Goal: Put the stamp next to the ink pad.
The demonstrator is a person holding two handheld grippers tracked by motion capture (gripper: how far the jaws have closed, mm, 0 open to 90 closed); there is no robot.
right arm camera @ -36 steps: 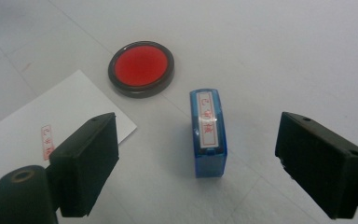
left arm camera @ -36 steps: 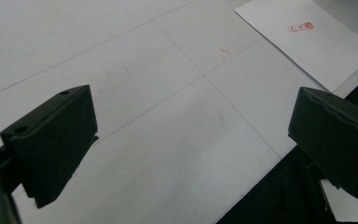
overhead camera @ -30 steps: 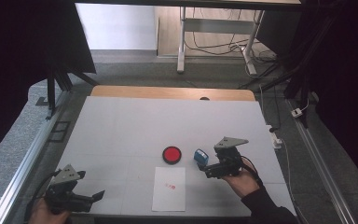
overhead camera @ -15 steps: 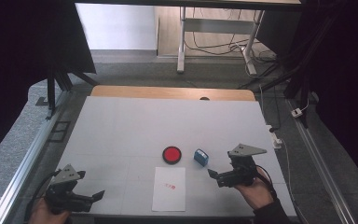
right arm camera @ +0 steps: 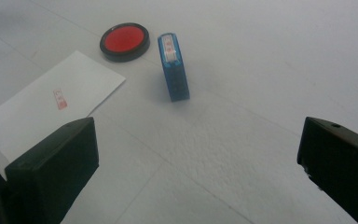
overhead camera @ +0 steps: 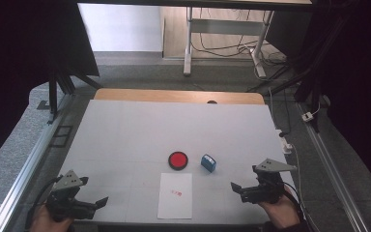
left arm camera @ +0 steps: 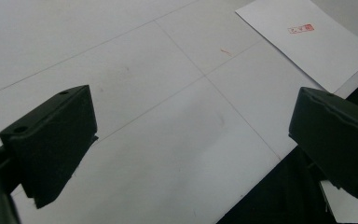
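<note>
at the near edge of the table (overhead camera: pixel 125 125) the left gripper (overhead camera: pixel 99 203) and right gripper (overhead camera: pixel 236 187) both hang with jaws wide apart, nothing between them; the right one's have just been opening. between them lies the paper (overhead camera: pixel 175 195), bearing 1 red mark. farther off the blue stamp (overhead camera: pixel 208 162) lies just beside the red ink pad (overhead camera: pixel 178 160).

The right hand-held gripper (overhead camera: pixel 235 188) has let go and backed off the blue stamp (overhead camera: pixel 208 163).
</note>
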